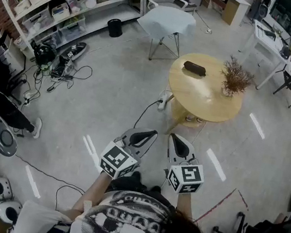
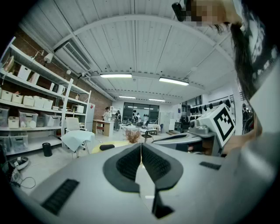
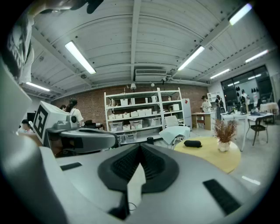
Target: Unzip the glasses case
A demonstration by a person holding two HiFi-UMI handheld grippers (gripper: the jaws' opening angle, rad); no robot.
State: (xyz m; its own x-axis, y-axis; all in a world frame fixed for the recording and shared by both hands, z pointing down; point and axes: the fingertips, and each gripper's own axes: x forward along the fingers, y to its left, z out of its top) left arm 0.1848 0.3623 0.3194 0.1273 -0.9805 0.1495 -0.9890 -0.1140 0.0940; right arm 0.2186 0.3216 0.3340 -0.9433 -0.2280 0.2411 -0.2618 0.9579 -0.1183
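A dark oblong glasses case lies on the far side of a round yellow table, and shows small in the right gripper view as the glasses case and in the left gripper view as the glasses case. Both grippers are held side by side well short of the table, over the floor. My left gripper is shut with nothing in it, pads pressed together. My right gripper is shut and empty too, its pads meeting.
A vase of dried twigs stands on the table's right part. A chair draped in white cloth stands beyond the table. Shelving with bins lines the far left. Cables trail across the floor, and desks sit at the far right.
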